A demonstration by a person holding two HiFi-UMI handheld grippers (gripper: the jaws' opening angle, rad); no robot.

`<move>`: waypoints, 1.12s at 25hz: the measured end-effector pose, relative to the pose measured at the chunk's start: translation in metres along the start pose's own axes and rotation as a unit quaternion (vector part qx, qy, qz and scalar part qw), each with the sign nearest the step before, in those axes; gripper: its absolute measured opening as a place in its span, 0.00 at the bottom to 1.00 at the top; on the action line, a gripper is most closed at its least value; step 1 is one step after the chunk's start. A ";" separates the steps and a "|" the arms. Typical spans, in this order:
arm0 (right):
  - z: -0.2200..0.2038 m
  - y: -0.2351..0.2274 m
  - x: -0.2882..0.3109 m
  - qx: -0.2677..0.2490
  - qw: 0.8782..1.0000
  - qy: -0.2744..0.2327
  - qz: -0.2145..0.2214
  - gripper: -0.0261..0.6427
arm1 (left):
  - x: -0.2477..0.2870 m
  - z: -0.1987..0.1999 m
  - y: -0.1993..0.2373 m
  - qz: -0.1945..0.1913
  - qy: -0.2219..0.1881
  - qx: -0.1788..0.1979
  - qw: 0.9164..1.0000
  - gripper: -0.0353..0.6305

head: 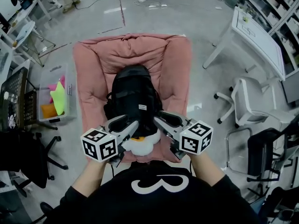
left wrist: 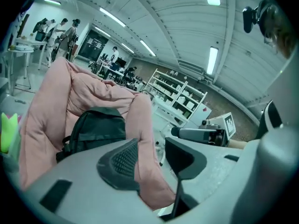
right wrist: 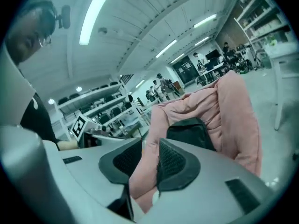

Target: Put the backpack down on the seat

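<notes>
A black backpack (head: 133, 94) stands upright on the pink cushioned seat (head: 93, 78), leaning on its backrest. Both gripper views show the backpack (left wrist: 96, 127) (right wrist: 189, 132) resting in the pink seat (left wrist: 51, 92) (right wrist: 233, 111), apart from the jaws. My left gripper (head: 125, 123) (left wrist: 149, 155) is at the seat's front edge, jaws apart, with pink fabric showing in the gap. My right gripper (head: 163, 120) (right wrist: 149, 160) is beside it with a narrower gap, also filled by pink fabric. Neither holds the backpack. A white plush thing (head: 138, 145) lies between the grippers.
A clear bin (head: 56, 97) of yellow and orange items stands left of the seat. At the right are a white table (head: 257, 36) and a white office chair (head: 250, 101). Black chairs stand at the near left (head: 28, 157) and near right (head: 266, 153). People stand far off.
</notes>
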State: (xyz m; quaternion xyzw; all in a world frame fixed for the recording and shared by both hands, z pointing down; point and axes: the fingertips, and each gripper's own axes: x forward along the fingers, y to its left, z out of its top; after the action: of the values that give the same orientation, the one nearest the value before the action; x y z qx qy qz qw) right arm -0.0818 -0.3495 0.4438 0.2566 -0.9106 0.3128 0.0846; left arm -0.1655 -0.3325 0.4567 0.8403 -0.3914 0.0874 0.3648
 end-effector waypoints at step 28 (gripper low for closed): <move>0.029 0.091 -0.118 -0.116 0.987 -0.036 0.102 0.04 | -0.049 0.017 -0.166 0.044 -0.103 0.119 0.987 0.06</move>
State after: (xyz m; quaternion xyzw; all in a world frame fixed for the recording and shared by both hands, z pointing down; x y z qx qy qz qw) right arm -0.0279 -0.2571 0.3352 0.1616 -0.9647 0.2022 0.0484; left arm -0.0812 -0.2437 0.3324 0.8640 -0.4505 0.0626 0.2159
